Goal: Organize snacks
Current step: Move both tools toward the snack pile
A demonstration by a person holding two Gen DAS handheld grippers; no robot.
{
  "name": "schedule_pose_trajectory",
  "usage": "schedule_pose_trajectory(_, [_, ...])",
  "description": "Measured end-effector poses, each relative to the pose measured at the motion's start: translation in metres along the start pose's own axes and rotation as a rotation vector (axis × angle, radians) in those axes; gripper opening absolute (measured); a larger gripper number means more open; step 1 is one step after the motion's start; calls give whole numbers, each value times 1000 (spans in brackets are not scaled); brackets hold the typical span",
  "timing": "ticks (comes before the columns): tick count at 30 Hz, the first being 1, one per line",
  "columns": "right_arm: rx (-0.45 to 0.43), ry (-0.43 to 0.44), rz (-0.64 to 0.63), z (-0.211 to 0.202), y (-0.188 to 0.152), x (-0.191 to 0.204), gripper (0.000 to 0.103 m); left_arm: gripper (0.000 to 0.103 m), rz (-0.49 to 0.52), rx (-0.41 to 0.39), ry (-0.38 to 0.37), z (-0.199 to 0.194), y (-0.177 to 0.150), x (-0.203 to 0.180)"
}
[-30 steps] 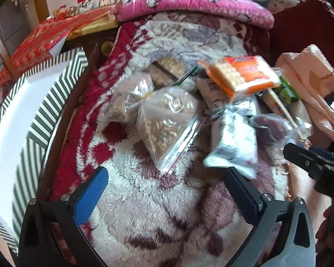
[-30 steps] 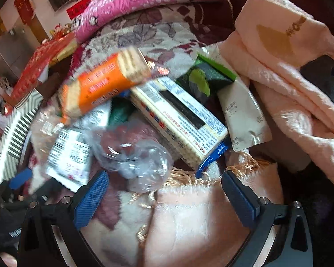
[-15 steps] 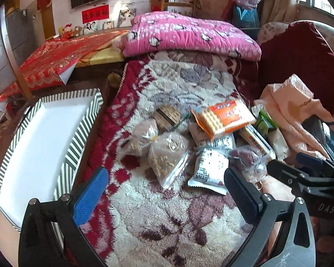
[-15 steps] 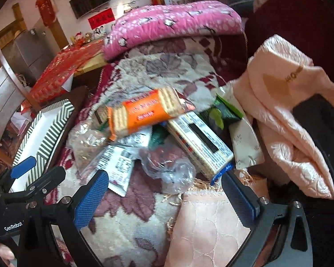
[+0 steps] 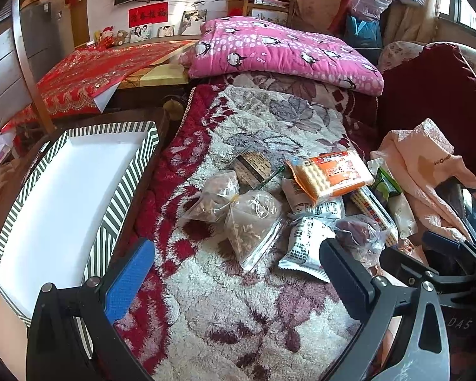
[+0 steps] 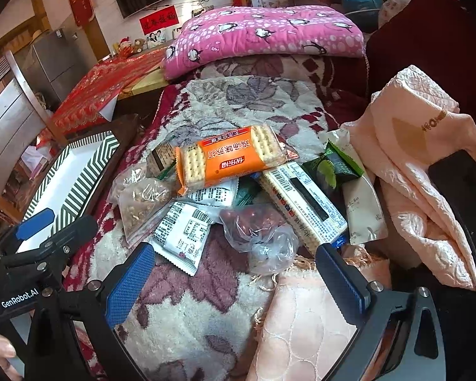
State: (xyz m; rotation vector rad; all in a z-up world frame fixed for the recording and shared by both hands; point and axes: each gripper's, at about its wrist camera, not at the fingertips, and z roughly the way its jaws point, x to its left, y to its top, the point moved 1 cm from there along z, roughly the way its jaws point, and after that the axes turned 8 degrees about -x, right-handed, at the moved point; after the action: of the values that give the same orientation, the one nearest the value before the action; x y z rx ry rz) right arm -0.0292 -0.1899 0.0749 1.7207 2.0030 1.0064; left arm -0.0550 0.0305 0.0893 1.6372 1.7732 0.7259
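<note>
Snack pile, orange cracker pack point(image 6: 231, 158) topmost, lay on floral blanket point(image 5: 225, 292) right of empty striped box point(image 5: 63, 197); left gripper point(image 5: 234, 282) and right gripper point(image 6: 234, 282) fingers apart, empty; lifting top pack first advised.

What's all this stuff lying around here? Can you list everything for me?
Orange cracker packet: one, atop the pile.
White printed sachets: two, under the crackers.
Clear bags of nuts: two, pile's left.
Clear bag of red fruit: one, front.
Long white box: one, right.
Green sachet: one, right.
Striped white tray: one, left of the rug.
Floral rug: one, underneath.
Pink penguin quilt: one, behind.
Peach cloth: one, right.
Left gripper: jaws open.
Right gripper: jaws open.
</note>
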Motion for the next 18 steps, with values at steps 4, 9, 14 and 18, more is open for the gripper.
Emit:
schedule_pose_trajectory(4, [13,-1,-2,3,-2,0,102,103,-1,4,2,1,-1,0])
schedule_pose_trajectory(9, [30,6,-11,8,-5,3,102,103,-18,24,2,5,-3,4])
schedule_pose_trajectory(14, [39,8,-18,10,-6,4,102,103,-20,34,6,9,-4,6])
schedule_pose_trajectory(18, [49,11,-21,13,-6,5,102,103,-21,40,7,11,-4,7])
